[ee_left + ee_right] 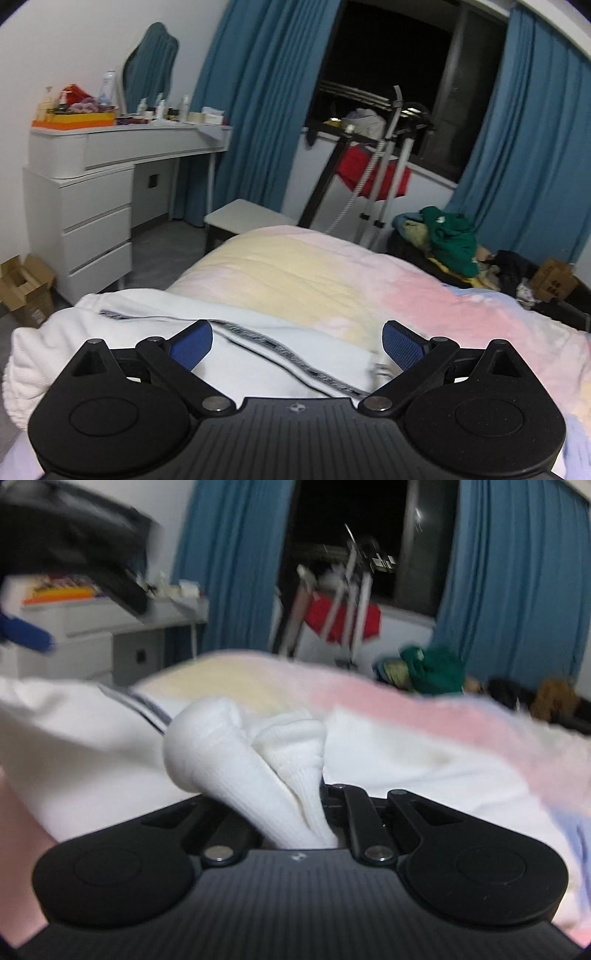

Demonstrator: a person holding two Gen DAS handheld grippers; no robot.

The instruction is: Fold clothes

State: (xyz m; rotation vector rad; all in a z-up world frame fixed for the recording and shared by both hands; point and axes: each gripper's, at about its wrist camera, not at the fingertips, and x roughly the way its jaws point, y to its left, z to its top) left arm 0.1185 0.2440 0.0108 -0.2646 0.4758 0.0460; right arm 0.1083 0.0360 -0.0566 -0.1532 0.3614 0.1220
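right claw (314, 812): black plastic housing with ribbed top, linkage arms drawn in tight, jaws pressed together on a bunched fold of white garment (258, 746). the pinched part is thick ribbed knit, like a cuff or waistband, puffed into two rounded lobes just past the jaws. this view is motion-blurred.

left claw (297, 345): same black housing, jaws spread wide, blue textured pads (192, 345) well apart, nothing between them. it hovers over the garment without touching, as far as can be told.

white garment lies on the bed (406, 291), at the near edge. soft fleecy cloth, rumpled, with a dark patterned stripe (258, 338) running diagonally across it. ribbed bunched edge at the near left in the left wrist view.

bed cover is quilted, pastel: pale yellow, pink, light blue at the near right corner.

beyond the bed: small white stool (247, 216) at its foot; white dresser (96, 221) with drawers on the left, its tabletop crowded with bottles and an orange box (74, 120); wavy-edged mirror (149, 68) above. cardboard box (24, 288) on grey floor beside the dresser. right side: heap of clothes, green piece (452, 240) on top. drying rack (384, 147) with a red cloth. teal curtains (258, 99) flank a dark window (388, 51).
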